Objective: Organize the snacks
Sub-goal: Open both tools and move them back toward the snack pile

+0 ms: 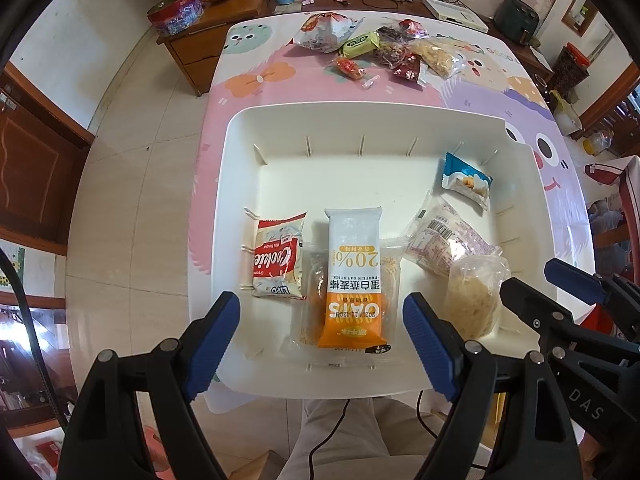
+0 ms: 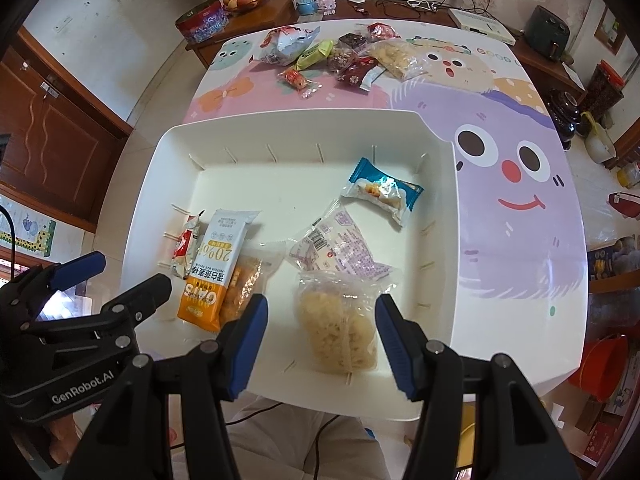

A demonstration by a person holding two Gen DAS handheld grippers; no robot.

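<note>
Cartoon tablecloth [image 2: 520, 240] (pastel) under white tray [image 2: 448, 240]; tiled floor [image 1: 132, 216].

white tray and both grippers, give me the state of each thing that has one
white plastic tray: holds six packets, far half bare
orange and white oat stick packet: flat, on a clear packet
clear bag of pale puffed snack: flat in tray
left gripper: open, nothing held
right gripper: open, above the clear bag
loose snack pile: on the table, outside the tray
</note>
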